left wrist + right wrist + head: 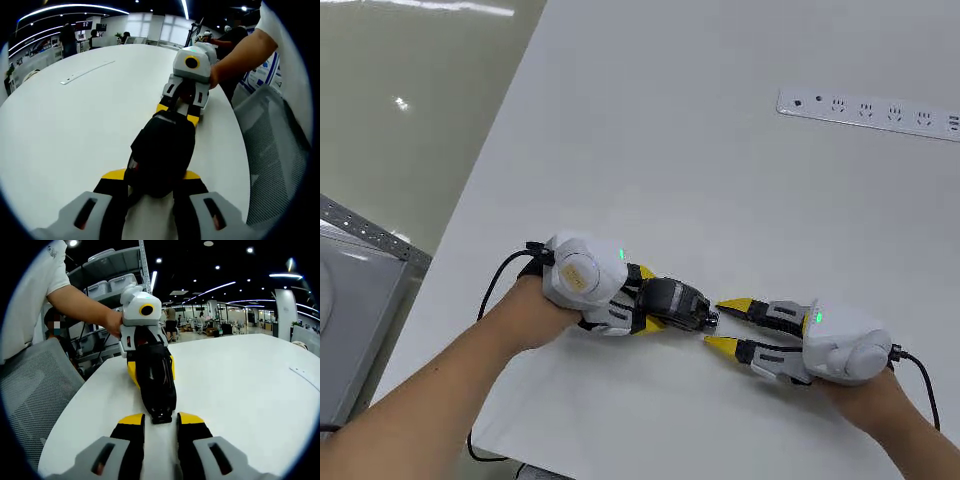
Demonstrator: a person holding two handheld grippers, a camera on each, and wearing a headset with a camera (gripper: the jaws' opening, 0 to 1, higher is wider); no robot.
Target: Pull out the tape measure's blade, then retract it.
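Note:
A black tape measure (672,303) sits just above the white table (700,170), with my left gripper (642,300) shut on its body. In the left gripper view the case (162,150) fills the space between the yellow fingertips (114,175). My right gripper (728,325) faces it from the right, open. Its yellow fingertips (132,419) stand on either side of the tape measure's nose (161,415) with a small gap on each side. No blade is drawn out.
A white power strip (868,112) lies at the far right of the table. The table's near edge runs close under both hands. A grey metal shelf (360,260) stands off the left edge, and a mesh chair (275,150) sits close by.

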